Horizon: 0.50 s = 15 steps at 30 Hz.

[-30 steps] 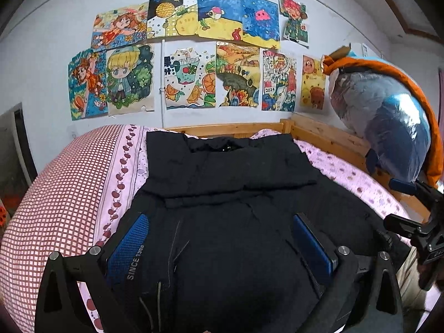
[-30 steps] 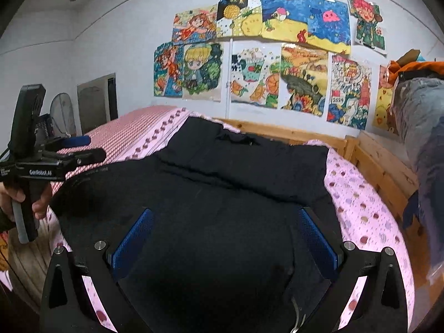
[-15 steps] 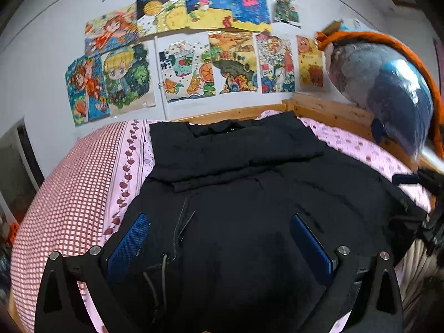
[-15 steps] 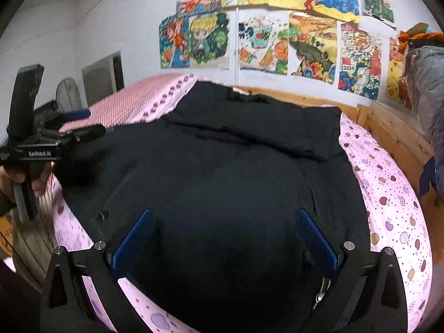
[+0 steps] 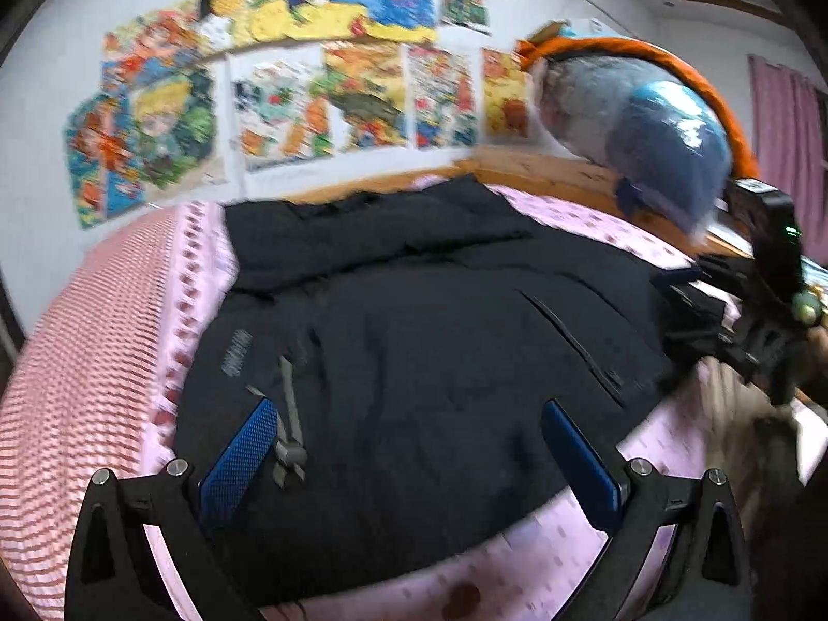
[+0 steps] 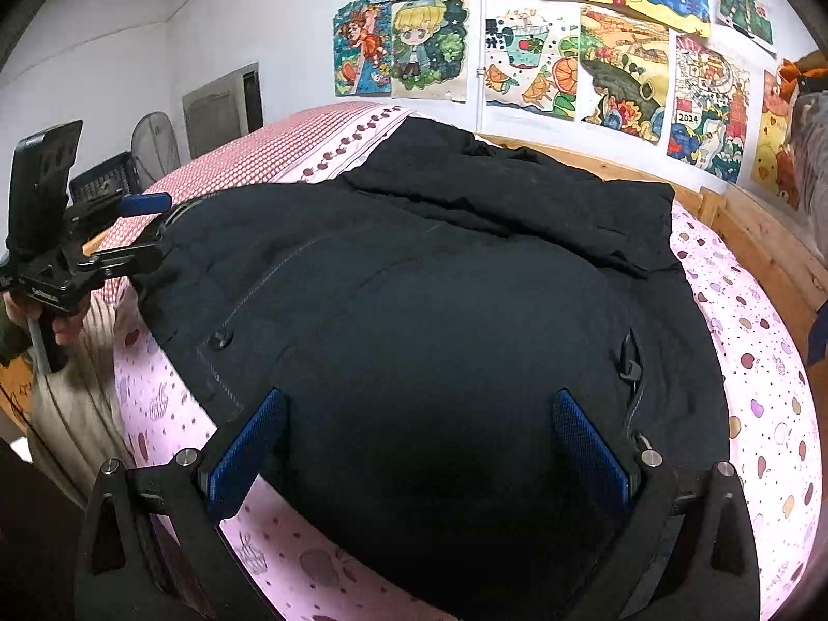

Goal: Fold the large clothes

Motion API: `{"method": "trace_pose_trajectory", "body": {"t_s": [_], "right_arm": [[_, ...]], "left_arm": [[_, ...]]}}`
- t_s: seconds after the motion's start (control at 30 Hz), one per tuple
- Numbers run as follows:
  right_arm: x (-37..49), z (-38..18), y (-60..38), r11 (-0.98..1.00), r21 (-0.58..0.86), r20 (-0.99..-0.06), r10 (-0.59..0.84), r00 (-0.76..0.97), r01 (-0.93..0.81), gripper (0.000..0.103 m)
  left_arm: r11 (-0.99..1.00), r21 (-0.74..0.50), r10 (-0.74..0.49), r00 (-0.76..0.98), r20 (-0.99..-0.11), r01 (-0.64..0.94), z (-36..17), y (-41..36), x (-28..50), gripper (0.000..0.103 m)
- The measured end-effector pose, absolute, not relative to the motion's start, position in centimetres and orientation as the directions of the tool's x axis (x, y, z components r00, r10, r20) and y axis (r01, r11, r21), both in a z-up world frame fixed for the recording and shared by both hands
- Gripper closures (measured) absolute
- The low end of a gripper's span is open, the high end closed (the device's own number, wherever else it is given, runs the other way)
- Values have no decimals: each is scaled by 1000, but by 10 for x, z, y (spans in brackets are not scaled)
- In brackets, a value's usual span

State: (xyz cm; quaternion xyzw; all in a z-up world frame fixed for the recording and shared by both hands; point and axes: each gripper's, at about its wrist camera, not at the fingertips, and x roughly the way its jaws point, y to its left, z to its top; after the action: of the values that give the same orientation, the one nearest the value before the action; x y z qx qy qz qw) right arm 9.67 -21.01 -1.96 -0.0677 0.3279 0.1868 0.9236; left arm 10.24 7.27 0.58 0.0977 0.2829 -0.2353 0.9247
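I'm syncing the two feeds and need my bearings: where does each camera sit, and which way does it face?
Left wrist: on the left hand-held gripper, jaws apart, looking across the black padded jacket on the pink patterned bedsheet; the right hand-held gripper shows at the right edge.
Right wrist: on the right hand-held gripper, jaws apart, over the jacket's near hem; the left gripper and its holding hand show far left.
Shared: jacket, sheet, colourful wall drawings.
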Motion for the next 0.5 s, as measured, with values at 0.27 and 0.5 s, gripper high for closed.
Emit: {"method": "trace_pose_trajectory", "body": {"t_s": [0.27, 0.5], "right_arm": [[73, -37, -205, 879, -74, -661, 310, 683, -470, 2], [58, -41, -201, 882, -212, -669, 182, 720, -420, 2]], "left_arm": [[783, 135, -406, 663, -629, 608, -8, 59, 83, 0], [767, 305, -279, 721, -634, 565, -30, 44, 74, 0]]}}
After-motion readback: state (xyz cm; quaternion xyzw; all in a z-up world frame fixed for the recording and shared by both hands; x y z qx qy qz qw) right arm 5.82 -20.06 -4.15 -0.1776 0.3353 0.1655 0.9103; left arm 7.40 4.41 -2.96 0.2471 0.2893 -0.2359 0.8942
